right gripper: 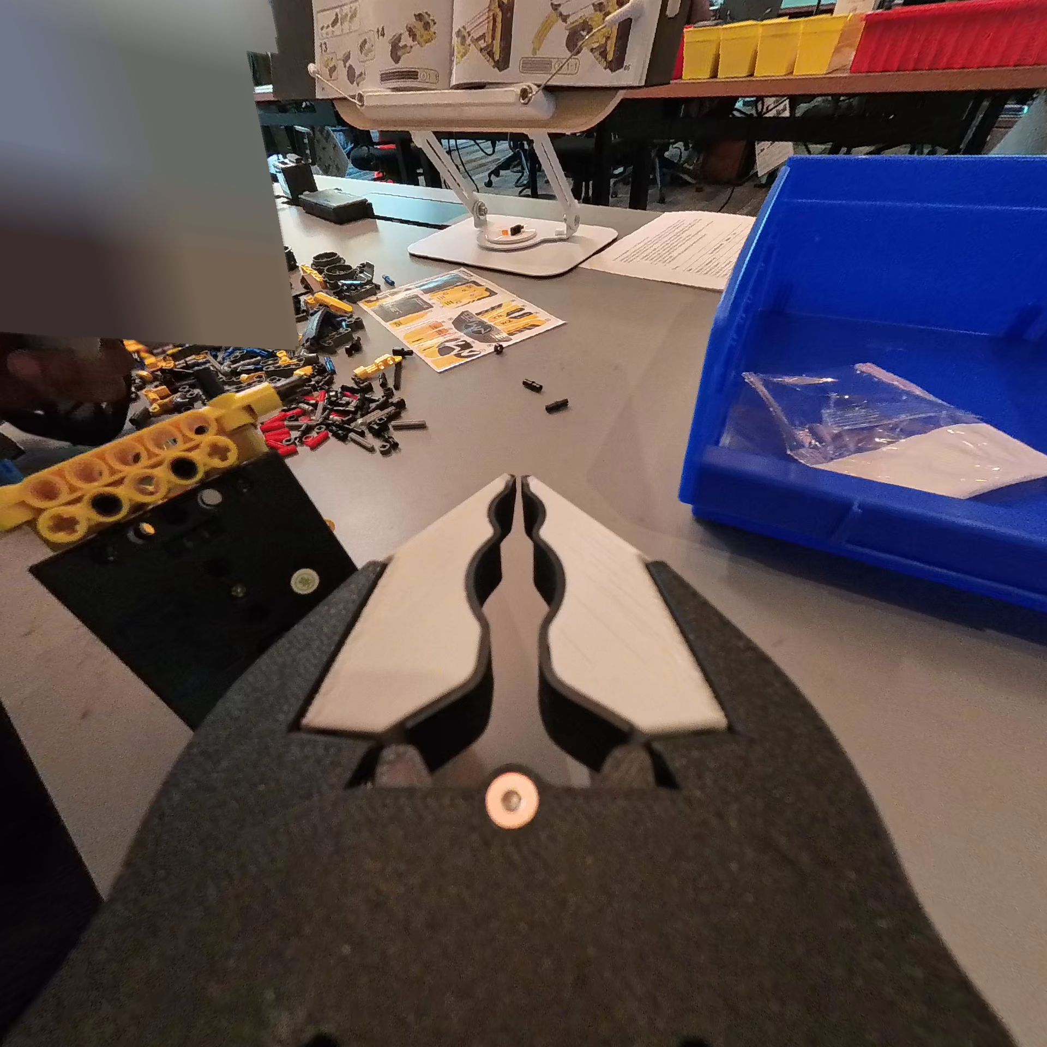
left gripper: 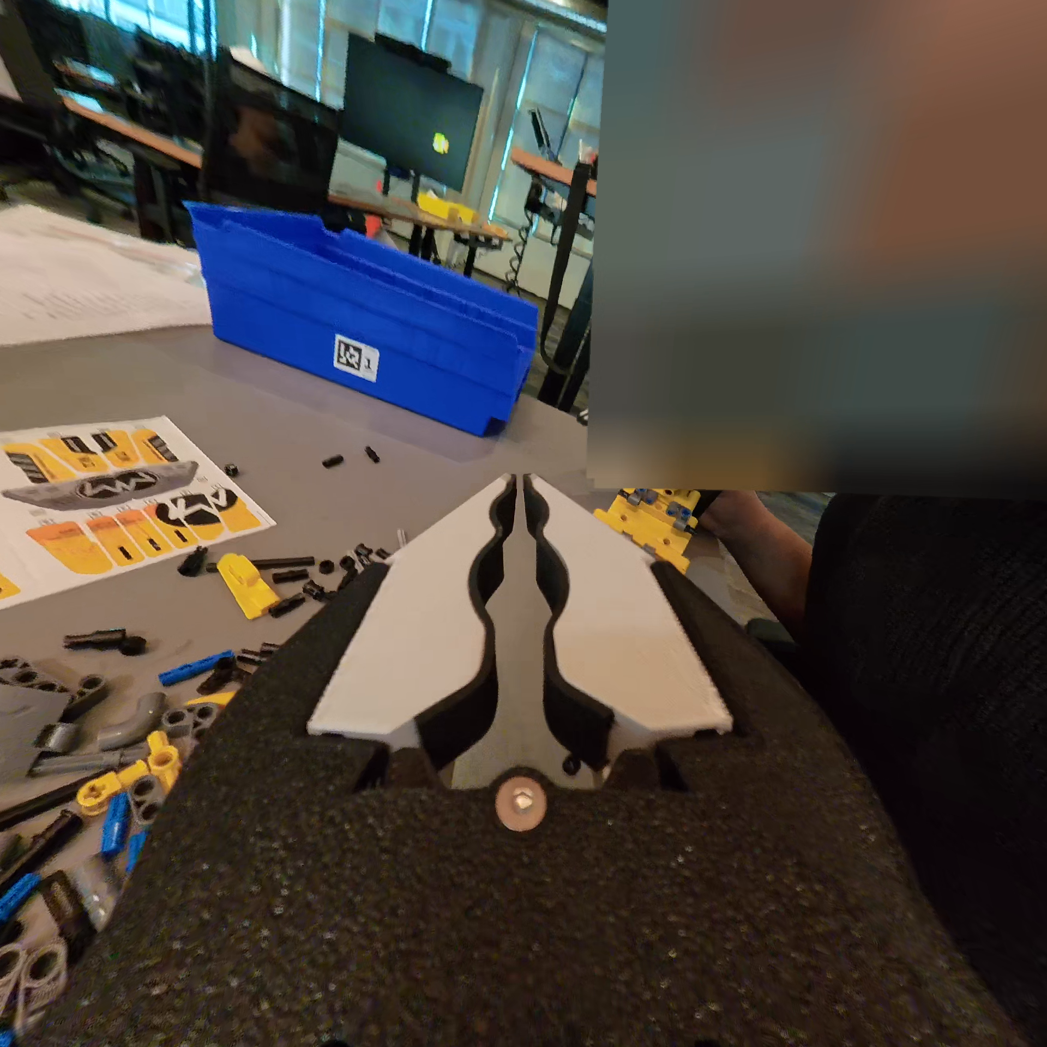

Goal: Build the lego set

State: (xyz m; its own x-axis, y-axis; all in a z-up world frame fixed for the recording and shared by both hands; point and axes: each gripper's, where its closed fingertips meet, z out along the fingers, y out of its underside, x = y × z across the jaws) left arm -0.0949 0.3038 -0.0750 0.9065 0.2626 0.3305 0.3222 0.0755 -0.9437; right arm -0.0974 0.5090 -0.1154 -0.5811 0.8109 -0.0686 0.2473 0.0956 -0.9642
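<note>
Both grippers have their jaws pressed together at the tips, holding nothing. Left gripper [left gripper: 519, 481] hangs over the grey table [left gripper: 317, 408], with two small black pins [left gripper: 351, 458] just ahead and loose black, yellow and blue building pieces [left gripper: 170, 708] to its left by a sticker sheet [left gripper: 122, 498]; a blue bin [left gripper: 362, 317] stands beyond. Right gripper [right gripper: 516, 481] hovers above bare tabletop, the bin to its right holding a clear plastic bag [right gripper: 867, 425]. A yellow beam assembly [right gripper: 130, 470] sits to its left, atop a black block [right gripper: 187, 578].
</note>
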